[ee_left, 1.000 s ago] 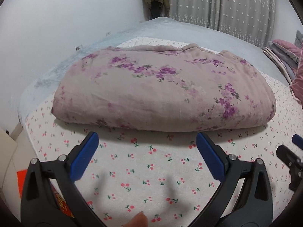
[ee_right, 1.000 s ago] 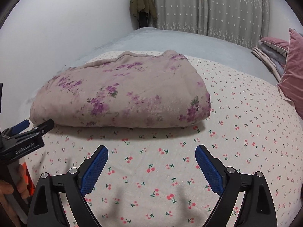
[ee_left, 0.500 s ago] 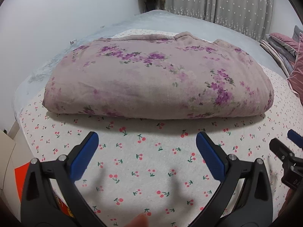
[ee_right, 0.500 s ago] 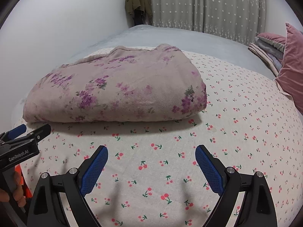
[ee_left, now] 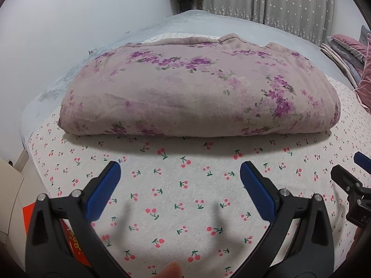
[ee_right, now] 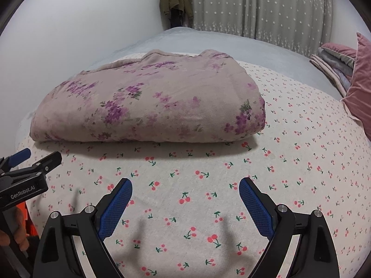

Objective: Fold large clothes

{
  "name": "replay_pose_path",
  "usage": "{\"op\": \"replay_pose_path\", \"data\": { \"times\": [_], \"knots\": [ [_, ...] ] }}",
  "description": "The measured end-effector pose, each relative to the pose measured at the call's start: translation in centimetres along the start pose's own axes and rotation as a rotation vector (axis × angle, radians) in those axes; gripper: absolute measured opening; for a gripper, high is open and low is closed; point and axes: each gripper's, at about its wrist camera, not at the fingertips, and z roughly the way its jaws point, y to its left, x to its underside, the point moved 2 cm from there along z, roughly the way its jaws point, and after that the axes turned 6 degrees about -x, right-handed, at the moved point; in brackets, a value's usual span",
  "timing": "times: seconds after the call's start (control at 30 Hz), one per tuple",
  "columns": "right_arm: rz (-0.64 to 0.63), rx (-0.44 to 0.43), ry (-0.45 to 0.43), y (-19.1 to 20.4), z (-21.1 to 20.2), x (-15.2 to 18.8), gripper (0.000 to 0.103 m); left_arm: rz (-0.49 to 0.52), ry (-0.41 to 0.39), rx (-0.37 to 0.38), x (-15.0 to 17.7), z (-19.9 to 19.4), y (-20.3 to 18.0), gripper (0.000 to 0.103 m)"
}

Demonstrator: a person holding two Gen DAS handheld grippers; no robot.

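A folded pink garment with purple flowers [ee_left: 197, 92] lies as a thick bundle on the cherry-print bed sheet [ee_left: 180, 199]; it also shows in the right wrist view [ee_right: 148, 102]. My left gripper [ee_left: 180, 173] is open and empty, a short way in front of the bundle's near fold. My right gripper [ee_right: 185, 192] is open and empty, in front of the bundle's right half. The right gripper also shows at the right edge of the left wrist view [ee_left: 354, 185], and the left gripper at the left edge of the right wrist view [ee_right: 30, 162].
A white wall [ee_left: 58, 23] runs along the bed's left side. A grey blanket [ee_right: 208, 41] covers the far bed. Pink pillows and folded bedding [ee_right: 347, 69] sit at the right. A coat [ee_right: 176, 0] hangs by the starry curtain [ee_right: 266, 4]. An orange item [ee_left: 30, 210] lies below the bed's left edge.
Both grippers have moved closer to the folded garment, which now looms larger in both views. Both stay open and empty.
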Motion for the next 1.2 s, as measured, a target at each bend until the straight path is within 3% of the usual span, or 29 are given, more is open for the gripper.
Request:
{"op": "replay_pose_path", "data": {
  "times": [1.2],
  "knots": [
    [-0.02,0.006,0.021,0.38,0.56,0.38,0.095,0.019,0.026,-0.019,0.26,0.71,0.43,0.102]
  ]
}}
